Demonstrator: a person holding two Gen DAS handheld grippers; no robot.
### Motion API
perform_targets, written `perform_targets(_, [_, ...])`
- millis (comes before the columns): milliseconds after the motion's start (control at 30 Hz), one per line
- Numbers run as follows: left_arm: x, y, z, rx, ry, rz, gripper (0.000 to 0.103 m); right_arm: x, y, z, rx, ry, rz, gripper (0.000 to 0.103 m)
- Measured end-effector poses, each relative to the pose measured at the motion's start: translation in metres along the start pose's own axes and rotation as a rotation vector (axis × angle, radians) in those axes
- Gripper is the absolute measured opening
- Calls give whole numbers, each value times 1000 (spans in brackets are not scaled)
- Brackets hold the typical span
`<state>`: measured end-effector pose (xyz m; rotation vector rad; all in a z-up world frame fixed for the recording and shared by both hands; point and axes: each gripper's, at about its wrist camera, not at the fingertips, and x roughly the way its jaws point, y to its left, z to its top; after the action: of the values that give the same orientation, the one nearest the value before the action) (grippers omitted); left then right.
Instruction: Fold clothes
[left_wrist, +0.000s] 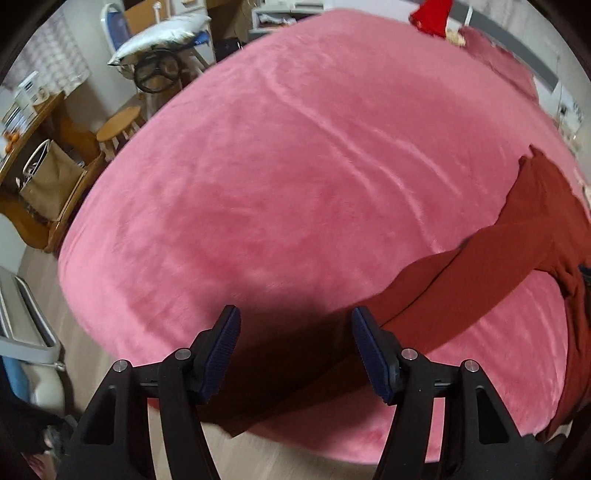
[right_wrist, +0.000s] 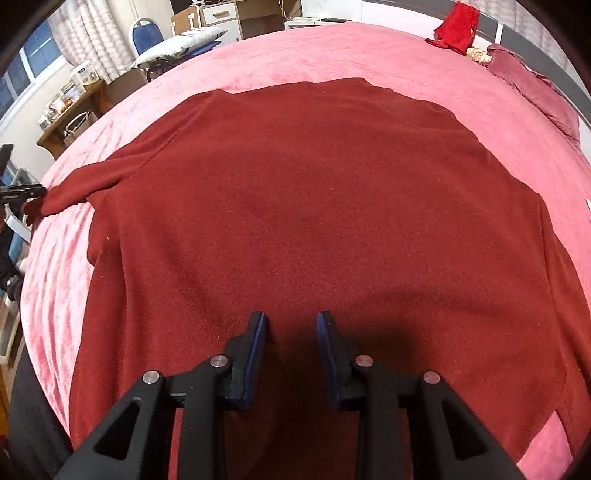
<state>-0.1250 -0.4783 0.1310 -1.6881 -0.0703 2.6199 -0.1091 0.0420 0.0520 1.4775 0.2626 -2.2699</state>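
Pink plush blanket (right_wrist: 369, 51) over the whole bed, filling both views. Spread flat on it, back up, dark red sweater (right_wrist: 314, 206), body broad and smooth in the right wrist view, hem end nearest the camera and running under the gripper. One long sleeve (left_wrist: 461, 280) stretched out sideways across the pink, its cuff end reaching the near edge of the bed in the left wrist view. Far off by the headboard, bright red garment (right_wrist: 458, 26) and a crumpled pink cloth (right_wrist: 535, 88) just beside it, well apart from the sweater. Beyond the bed's far side, blue chair (right_wrist: 147, 37) with a pale pillow (right_wrist: 181, 46) lying across it. Left gripper (left_wrist: 295, 332) spread wide, nothing between the blue pads, poised over the sleeve's cuff end. Right gripper (right_wrist: 291, 332) parted narrowly, nothing pinched, hanging just above the sweater's lower body.
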Motion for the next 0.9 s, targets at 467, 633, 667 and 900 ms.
perform_targets(467, [2, -18, -34, 304, 26, -7, 32, -1, 0, -7, 25, -38, -42, 31])
perform_targets(633, [-44, 14, -21, 136, -15, -286, 19, -6, -15, -12, 45, -20, -27, 31])
perform_targets(667, [-57, 21, -21, 96, -34, -377, 19, -7, -18, -14, 42, -20, -29, 31])
perform_targets(900, [-114, 72, -38, -113, -167, -560, 19, -11, -31, -23, 51, -44, -14, 31])
